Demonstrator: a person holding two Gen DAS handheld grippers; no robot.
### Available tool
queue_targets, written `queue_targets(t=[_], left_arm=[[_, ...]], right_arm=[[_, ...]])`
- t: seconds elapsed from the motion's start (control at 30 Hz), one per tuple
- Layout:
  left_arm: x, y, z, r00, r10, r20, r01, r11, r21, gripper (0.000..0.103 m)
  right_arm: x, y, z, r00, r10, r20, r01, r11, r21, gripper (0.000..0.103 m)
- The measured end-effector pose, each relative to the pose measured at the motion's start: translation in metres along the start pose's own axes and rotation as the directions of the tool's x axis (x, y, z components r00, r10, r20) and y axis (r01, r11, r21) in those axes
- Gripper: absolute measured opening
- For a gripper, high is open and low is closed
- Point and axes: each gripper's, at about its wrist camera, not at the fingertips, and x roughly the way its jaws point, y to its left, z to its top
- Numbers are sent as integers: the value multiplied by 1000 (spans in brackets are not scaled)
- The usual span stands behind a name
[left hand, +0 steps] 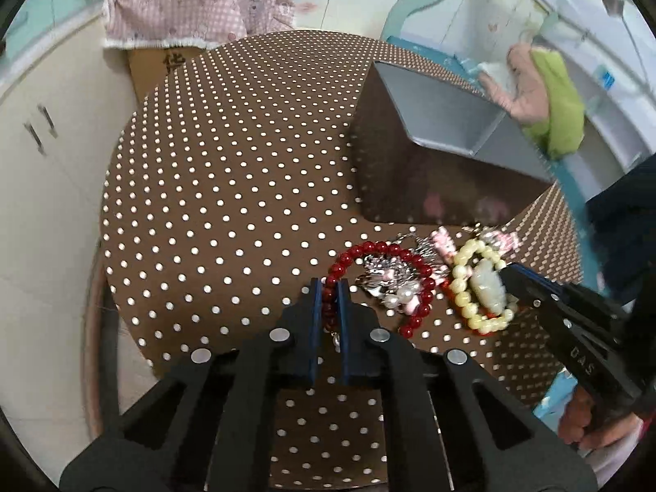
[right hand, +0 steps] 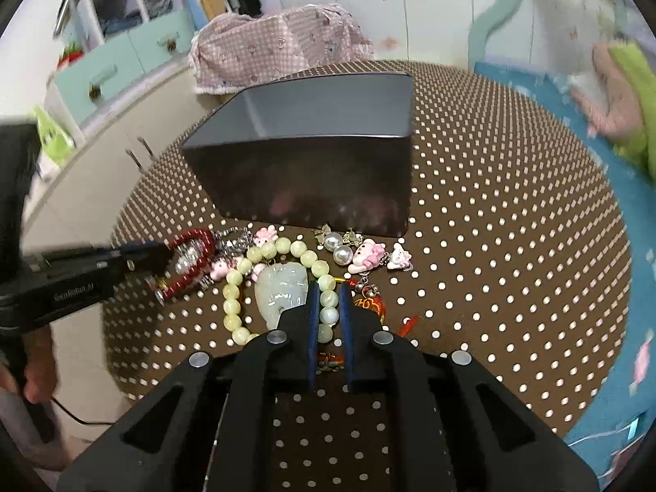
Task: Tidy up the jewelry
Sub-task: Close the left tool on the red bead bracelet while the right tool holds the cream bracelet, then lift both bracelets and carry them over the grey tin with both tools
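A heap of jewelry lies on the brown dotted table [left hand: 229, 172] in front of a dark open box [left hand: 434, 139]. My left gripper [left hand: 330, 287] is shut on the red bead bracelet [left hand: 381, 250] at its near-left side. From the right wrist view that same gripper [right hand: 164, 256] pinches the red bracelet [right hand: 192, 242]. My right gripper [right hand: 329, 291] is shut on the pale yellow bead bracelet [right hand: 233, 303] beside its pale green pendant [right hand: 283, 287]. In the left wrist view the right gripper [left hand: 506, 272] meets the yellow bracelet [left hand: 463, 274] from the right.
Silver pieces, pearls [right hand: 342, 248] and pink charms [right hand: 369, 256] lie between the bracelets and the box [right hand: 320, 139]. A pink checked cloth [right hand: 283, 41] covers something behind the table. White cabinets [left hand: 45, 143] stand at left, a blue surface [right hand: 639, 270] with green fabric at right.
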Motion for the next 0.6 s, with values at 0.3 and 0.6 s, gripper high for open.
queue_targets(t=[0.3,0.6], left_arm=[[-27,5,13,991,-126,45,127,992,-27,8],[-53,0,31,973,-213,90,215,976,-14,8]], right_arm=[[-32,-2,11,996,76,42,-77,996,37,8],[-40,8,33,987,134,93,-138,990,37,8]])
